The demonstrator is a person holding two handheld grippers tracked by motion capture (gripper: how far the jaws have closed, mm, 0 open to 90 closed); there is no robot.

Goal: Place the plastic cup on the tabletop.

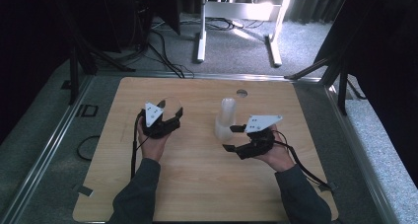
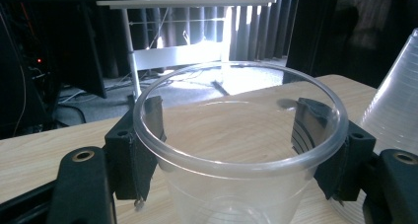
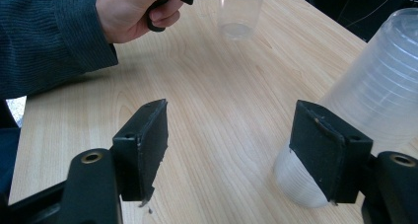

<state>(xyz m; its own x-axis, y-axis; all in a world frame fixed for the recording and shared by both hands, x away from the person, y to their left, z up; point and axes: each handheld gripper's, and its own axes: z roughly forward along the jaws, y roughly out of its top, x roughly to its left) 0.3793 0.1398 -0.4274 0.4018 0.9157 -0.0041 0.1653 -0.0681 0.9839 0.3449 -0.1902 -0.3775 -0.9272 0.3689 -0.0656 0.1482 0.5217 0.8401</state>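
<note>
A single clear plastic cup stands upright between the jaws of my left gripper, whose pads press on its sides just under the rim. In the right gripper view the same cup hangs under the person's left hand, close above the wooden table. A stack of clear cups stands upside down at the table's middle. My right gripper is open beside it, with bare table between its jaws; the stack rises just outside the right jaw.
A round hole sits near the table's far edge. Beyond the table stands a white desk frame on grey carpet, with cables on the floor. Dark stand legs flank the table's far corners.
</note>
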